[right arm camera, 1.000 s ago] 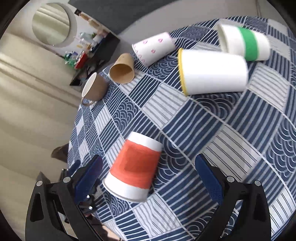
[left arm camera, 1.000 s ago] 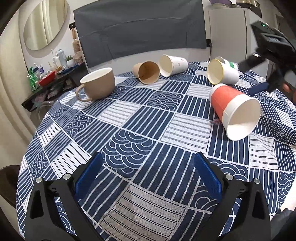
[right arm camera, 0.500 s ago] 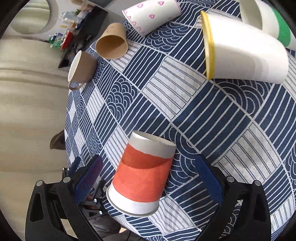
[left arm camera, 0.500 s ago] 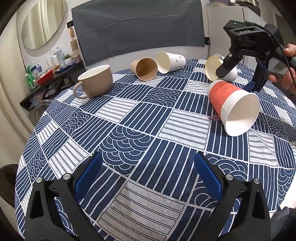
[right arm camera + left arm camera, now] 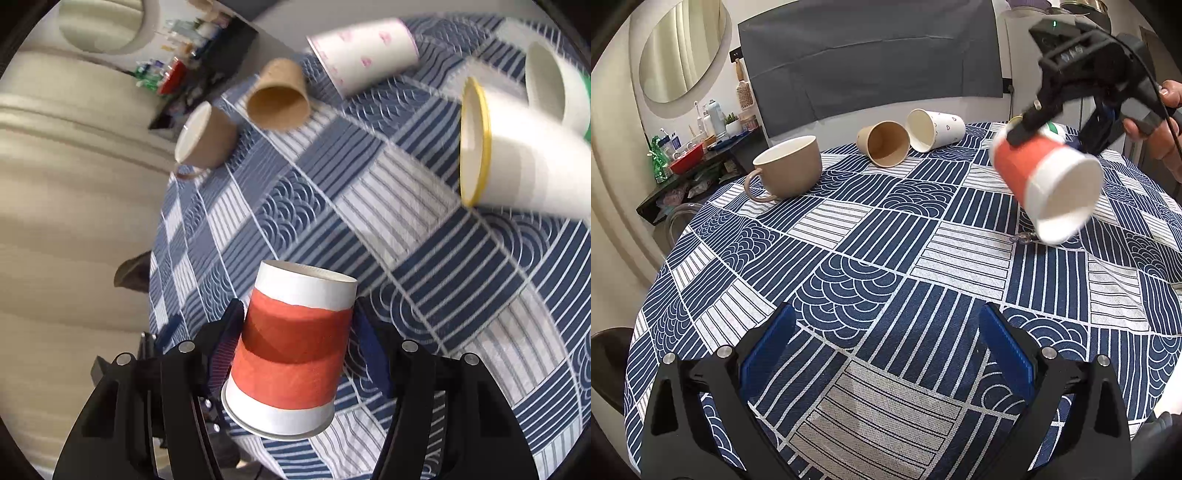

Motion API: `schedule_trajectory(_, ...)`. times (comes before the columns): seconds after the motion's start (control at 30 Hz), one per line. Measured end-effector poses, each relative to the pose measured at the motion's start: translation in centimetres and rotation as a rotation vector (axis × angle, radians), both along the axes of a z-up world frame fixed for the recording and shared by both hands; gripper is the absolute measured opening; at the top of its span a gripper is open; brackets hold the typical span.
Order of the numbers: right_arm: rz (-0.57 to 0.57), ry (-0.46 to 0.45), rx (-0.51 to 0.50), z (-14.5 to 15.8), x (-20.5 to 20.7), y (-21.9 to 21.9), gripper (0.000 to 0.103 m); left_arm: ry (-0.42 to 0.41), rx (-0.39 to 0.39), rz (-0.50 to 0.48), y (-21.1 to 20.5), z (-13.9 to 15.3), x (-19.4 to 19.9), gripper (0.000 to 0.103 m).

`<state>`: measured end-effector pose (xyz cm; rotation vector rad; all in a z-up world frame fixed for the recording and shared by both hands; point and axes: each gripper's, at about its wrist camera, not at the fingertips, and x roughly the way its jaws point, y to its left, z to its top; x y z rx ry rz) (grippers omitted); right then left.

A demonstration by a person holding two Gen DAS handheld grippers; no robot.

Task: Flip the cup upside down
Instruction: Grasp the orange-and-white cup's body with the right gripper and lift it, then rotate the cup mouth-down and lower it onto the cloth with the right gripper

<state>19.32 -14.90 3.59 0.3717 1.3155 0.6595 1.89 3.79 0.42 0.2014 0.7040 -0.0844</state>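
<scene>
The orange-and-white paper cup is clamped between the blue pads of my right gripper. In the left wrist view the cup hangs tilted above the tablecloth, its open mouth facing down and toward the near side, with the right gripper shut on its orange band. My left gripper is open and empty, low over the near part of the table.
A beige mug stands upright at the far left. A brown paper cup and a white heart-print cup lie on their sides at the back. A yellow-rimmed white cup and a green-banded cup lie beyond the held cup.
My right gripper has closed on the orange cup and lifted it off the cloth, where it lay on its side. The left gripper has stayed in place.
</scene>
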Motion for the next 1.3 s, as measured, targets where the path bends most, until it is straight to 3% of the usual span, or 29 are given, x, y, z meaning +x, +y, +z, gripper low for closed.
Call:
schedule_trajectory(0.13,-0.042,-0.182,-0.081,1.2,0.3,0.6,0.057,-0.003,0.002,0.003,0.1,0.0,-0.1,0.097)
schedule_trajectory(0.3,-0.076,-0.318,-0.155,1.0,0.8,1.1,0.057,-0.011,0.003,0.01,0.1,0.1,-0.2,0.097)
schedule_trajectory(0.53,-0.031,-0.548,-0.307,1.2,-1.8,3.8,0.057,0.009,-0.013,-0.007,0.2,-0.1,0.0,0.097)
schedule_trajectory(0.83,0.044,-0.662,-0.397,1.5,-5.4,5.7,0.057,0.001,-0.016,-0.021,0.1,0.0,-0.1,0.097)
schedule_trajectory(1.17,0.04,-0.646,-0.382,1.2,-7.7,4.9,0.057,-0.01,0.005,-0.033,-0.3,0.0,-0.3,0.097)
schedule_trajectory(1.3,0.039,-0.686,-0.412,0.8,-9.1,5.1,0.057,-0.008,0.01,-0.035,-0.4,-0.1,-0.4,0.097)
